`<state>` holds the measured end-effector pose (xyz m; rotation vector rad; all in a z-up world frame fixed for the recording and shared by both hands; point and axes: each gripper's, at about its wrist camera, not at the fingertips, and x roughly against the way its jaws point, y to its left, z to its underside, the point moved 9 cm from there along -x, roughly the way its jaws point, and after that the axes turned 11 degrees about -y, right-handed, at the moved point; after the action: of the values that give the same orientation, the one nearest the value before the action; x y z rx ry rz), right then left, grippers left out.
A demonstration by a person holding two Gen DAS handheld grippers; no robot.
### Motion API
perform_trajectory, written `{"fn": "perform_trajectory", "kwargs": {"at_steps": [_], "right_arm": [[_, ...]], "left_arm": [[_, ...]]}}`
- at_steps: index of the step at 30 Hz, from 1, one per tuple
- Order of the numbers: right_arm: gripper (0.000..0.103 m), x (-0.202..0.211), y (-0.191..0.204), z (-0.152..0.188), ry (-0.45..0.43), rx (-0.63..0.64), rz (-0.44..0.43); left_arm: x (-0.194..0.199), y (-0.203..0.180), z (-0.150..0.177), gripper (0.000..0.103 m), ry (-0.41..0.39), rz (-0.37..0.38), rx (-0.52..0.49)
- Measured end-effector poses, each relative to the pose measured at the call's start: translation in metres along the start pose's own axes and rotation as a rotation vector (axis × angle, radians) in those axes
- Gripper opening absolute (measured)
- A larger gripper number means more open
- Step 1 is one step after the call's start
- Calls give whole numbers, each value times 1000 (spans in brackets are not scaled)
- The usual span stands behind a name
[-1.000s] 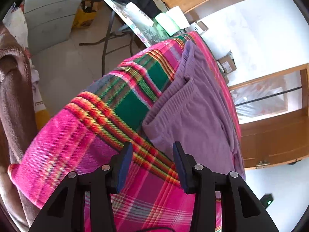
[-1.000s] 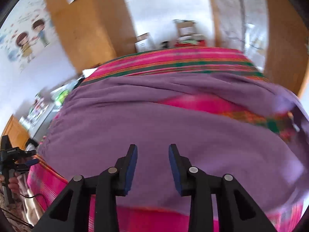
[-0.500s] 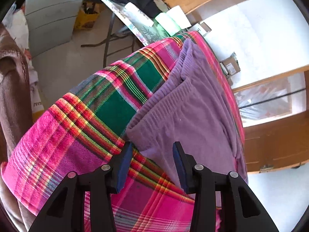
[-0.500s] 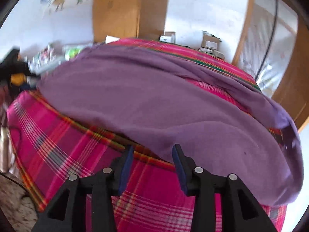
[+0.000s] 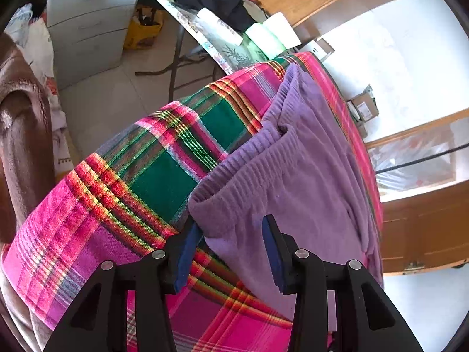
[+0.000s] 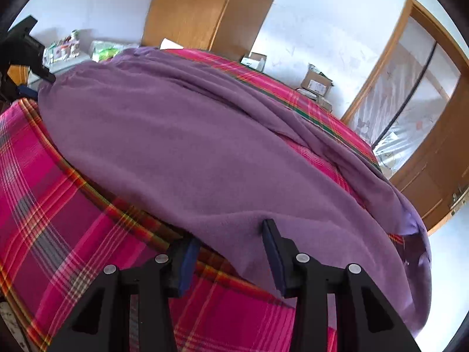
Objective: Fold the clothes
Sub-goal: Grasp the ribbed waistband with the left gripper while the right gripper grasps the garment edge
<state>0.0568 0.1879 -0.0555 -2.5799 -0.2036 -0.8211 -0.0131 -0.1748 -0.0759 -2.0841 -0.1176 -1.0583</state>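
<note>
Purple fleece trousers lie spread along a bed covered by a pink, green and red plaid blanket. In the left wrist view their ribbed waistband faces me, and my left gripper stands open with the waistband's near corner between its fingers. In the right wrist view the trousers stretch across the plaid blanket. My right gripper is open, its fingers either side of the near edge of the cloth. The left gripper shows at the far left of that view.
A folding table with rolls, a green packet and dark cloth stands beyond the bed's end, beside a grey drawer unit. A brown leather seat is at the left. Cardboard boxes, a wooden wardrobe and a door line the far wall.
Both grippers have moved in onto the trousers: the left now straddles the waistband corner and the right has dropped to the near side edge. Both stay open.
</note>
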Motion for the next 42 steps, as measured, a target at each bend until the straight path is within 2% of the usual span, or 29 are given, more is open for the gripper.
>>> {"fn": "perform_trajectory", "kwargs": {"at_steps": [1, 3, 4, 7, 8, 16, 25, 35, 42], "right_arm": [[42, -1, 1, -1, -2, 9, -4], [31, -3, 4, -3, -4, 12, -17], [28, -5, 5, -3, -4, 12, -24], [11, -6, 4, -3, -3, 9, -13], [4, -6, 3, -4, -5, 4, -9], [3, 4, -4, -8, -38, -34, -4], [2, 29, -3, -11, -78, -69, -19], [2, 59, 15, -2, -80, -45, -57], [2, 80, 29, 4, -80, -25, -86]], "left_arm": [[0, 1, 0, 45, 0, 4, 8], [1, 2, 0, 42, 0, 9, 25], [1, 4, 1, 34, 0, 6, 34], [0, 12, 1, 19, 3, 1, 63], [0, 14, 1, 18, 4, 6, 75], [1, 17, 0, 9, -19, 46, 98], [17, 21, 0, 9, -59, 91, 116], [41, 43, 3, 9, -93, 108, 119], [55, 56, 16, 9, -98, 99, 113]]}}
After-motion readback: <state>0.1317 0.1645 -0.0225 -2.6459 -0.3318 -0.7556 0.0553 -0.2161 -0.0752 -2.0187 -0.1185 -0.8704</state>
